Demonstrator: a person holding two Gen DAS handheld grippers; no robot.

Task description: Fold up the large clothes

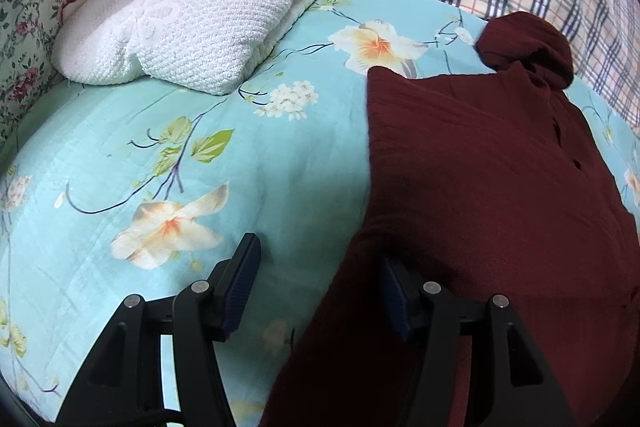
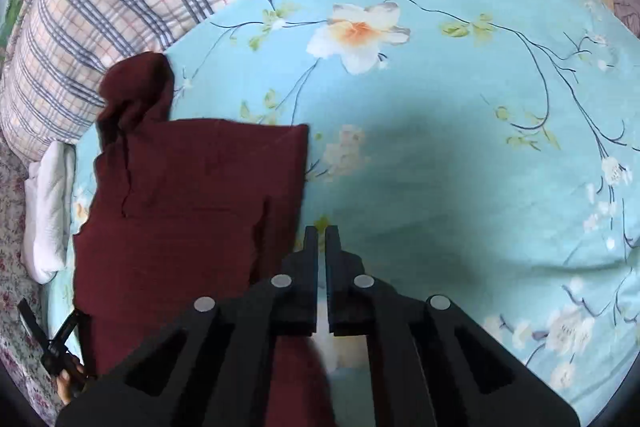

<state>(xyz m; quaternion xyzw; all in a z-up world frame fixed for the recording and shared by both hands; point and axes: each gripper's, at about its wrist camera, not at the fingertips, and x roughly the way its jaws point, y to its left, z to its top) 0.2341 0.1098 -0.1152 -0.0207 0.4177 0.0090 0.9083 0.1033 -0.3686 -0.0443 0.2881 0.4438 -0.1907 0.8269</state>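
Soft, limp maroon shirt (image 1: 480,167) on the bed (image 1: 200,147): left hand-held gripper (image 1: 316,291) wide open astride its edge; right hand-held gripper (image 2: 322,239) nearly closed, empty; hem corners likely grip best.

Maroon garment's (image 1: 480,187) hem beyond frame

Both wrist cams look down, close; share maroon garment (image 1: 480,187) (image 2: 180,207).

Even soft light; fisheye warp; edges perhaps blurred
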